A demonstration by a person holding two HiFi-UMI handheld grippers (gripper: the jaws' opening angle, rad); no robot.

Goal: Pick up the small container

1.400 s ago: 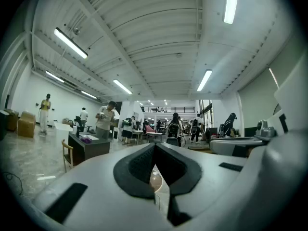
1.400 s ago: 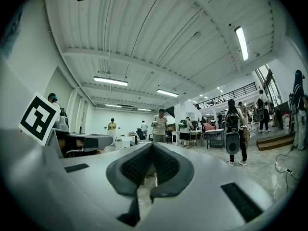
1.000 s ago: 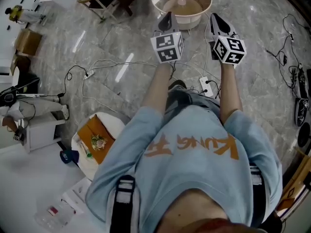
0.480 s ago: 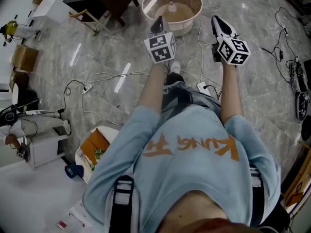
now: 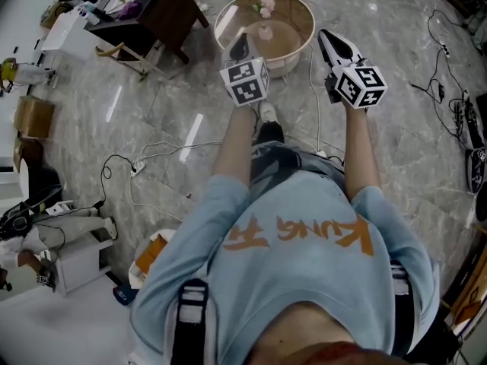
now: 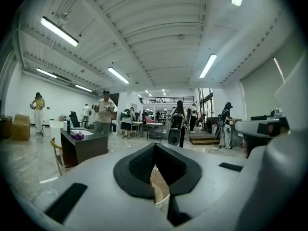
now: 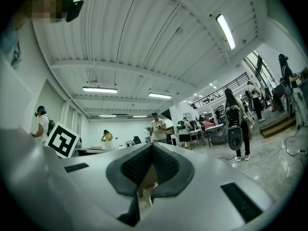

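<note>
Both your left gripper (image 5: 237, 46) and right gripper (image 5: 327, 39) are pressed shut and empty, held out level ahead, I'd guess because the round table (image 5: 292, 58) isn't in reach yet. My bet is the small container (image 5: 265, 30) is the one holding flowers (image 5: 267, 4) on its top, but it's too tiny to make out properly.

Left claw (image 5: 237, 46) and right claw (image 5: 327, 36) over grey floor (image 5: 403, 97), round table (image 5: 226, 15) ahead, possibly holding flowers (image 5: 266, 4)
</note>
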